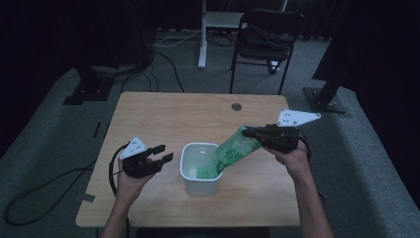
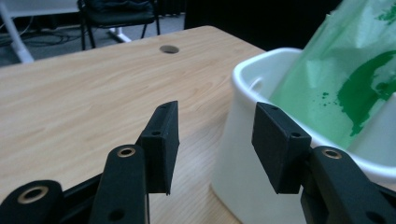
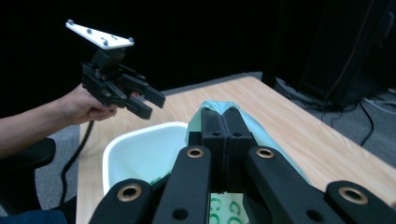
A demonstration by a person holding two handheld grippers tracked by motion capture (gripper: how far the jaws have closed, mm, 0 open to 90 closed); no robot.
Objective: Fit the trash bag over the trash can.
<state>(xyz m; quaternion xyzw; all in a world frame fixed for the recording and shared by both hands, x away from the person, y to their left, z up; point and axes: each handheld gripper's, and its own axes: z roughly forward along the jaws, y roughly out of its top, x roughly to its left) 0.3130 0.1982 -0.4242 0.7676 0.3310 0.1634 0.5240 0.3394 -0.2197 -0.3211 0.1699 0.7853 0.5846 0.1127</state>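
I found the white bin (image 1: 200,168) standing near the middle of the wooden bench (image 1: 163,119), toward my side. A green printed plastic bag (image 1: 233,151) ran from inside the bin up and out over its right rim, stretched at a slant toward the right gripper (image 1: 250,132). In the right gripper view, its fingers (image 3: 212,135) were pressed together on the bag's upper edge, with green film (image 3: 266,135) showing on either side of them and the bin's open mouth (image 3: 140,154) below and to the left.

The left gripper (image 1: 161,153) hung above the bench just left of the bin, clear of it. Its fingers (image 2: 163,140) stood apart with nothing between them; in the left gripper view the bin wall (image 2: 243,154) sat in the gap's background, and the bag (image 2: 345,84) rose from the bin behind the far finger.

Beyond the bench I noted a round cable hole (image 1: 236,106) near its far edge, a black folding chair (image 1: 265,42) on the grey carpet, and a white stand leg (image 1: 202,34) beside it.
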